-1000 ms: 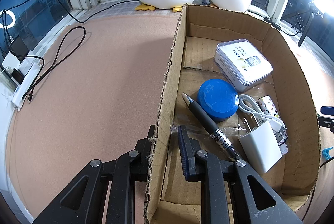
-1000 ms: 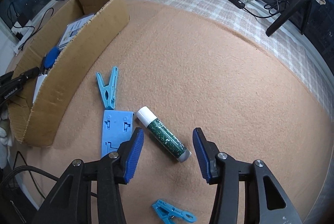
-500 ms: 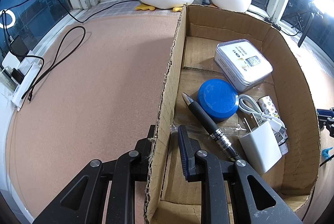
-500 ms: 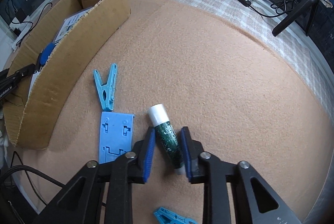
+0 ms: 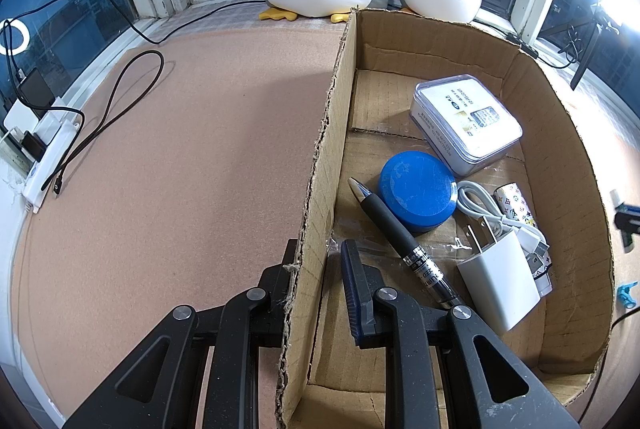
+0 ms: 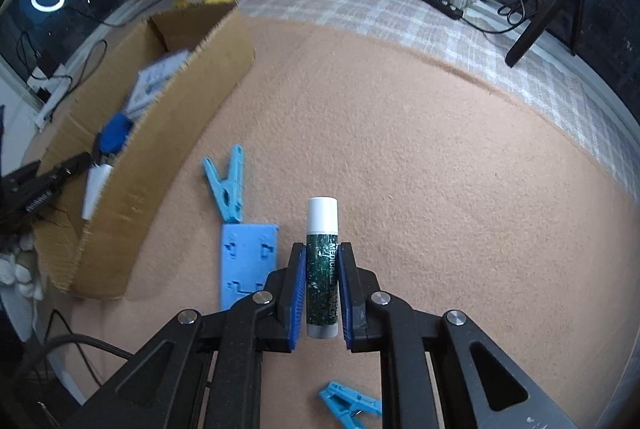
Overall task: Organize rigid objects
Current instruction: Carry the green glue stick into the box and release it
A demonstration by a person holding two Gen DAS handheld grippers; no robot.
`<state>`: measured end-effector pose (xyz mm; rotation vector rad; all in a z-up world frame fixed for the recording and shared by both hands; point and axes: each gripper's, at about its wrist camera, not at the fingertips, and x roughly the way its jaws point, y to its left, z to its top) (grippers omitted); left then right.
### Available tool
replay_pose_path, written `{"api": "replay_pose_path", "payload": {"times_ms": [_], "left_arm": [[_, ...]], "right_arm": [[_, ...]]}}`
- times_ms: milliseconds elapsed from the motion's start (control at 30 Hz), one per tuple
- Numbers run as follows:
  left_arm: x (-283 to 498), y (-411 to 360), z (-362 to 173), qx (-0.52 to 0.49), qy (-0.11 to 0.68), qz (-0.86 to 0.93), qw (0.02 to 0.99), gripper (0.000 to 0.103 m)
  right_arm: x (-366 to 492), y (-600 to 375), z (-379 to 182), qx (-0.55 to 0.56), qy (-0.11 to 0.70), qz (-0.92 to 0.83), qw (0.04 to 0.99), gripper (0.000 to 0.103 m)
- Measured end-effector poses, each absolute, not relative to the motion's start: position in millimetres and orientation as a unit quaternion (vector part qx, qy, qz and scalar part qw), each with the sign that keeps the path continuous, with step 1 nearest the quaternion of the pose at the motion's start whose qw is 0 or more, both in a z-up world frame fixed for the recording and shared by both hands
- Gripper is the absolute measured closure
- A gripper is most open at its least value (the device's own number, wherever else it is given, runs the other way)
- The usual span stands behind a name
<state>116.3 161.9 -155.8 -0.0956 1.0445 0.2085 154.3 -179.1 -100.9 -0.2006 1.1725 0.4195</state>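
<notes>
My right gripper point(image 6: 322, 271) is clamped on the green tube with a white cap point(image 6: 322, 269), its cap pointing to twelve o'clock over the tan felt mat point(image 6: 420, 169), which lies open from twelve through three. At ten o'clock stands the brown cardboard box point(image 6: 160, 133); a light blue clothespin point(image 6: 226, 189) and a flat blue plastic plate point(image 6: 244, 261) lie between it and me, and another blue clip point(image 6: 348, 407) sits at six. My left gripper point(image 5: 316, 269) straddles the box's ragged near wall point(image 5: 316, 197), one finger each side; I cannot tell whether it pinches it. Only this view shows the contents: black pen point(image 5: 400, 237), round blue lid point(image 5: 418, 195), white charger point(image 5: 498, 281), clear-lidded case point(image 5: 466, 123).
</notes>
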Motion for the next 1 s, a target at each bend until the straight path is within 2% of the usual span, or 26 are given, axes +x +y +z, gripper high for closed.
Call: {"api": "replay_pose_path", "payload": {"times_ms": [400,1000], "left_arm": [[116.6,161.7,-155.8,-0.046,0.497,0.100,0.861,0.082],[116.5,161.6,-156.0,-0.046,0.498,0.099,0.860,0.082]], "right_arm": [[142.3,-121.3,-45.2,-0.062,0.496,0.258,0.827,0.089],[161.0,-37.2,-73.8,-0.072,0.513,0.274,0.811,0.089]]}}
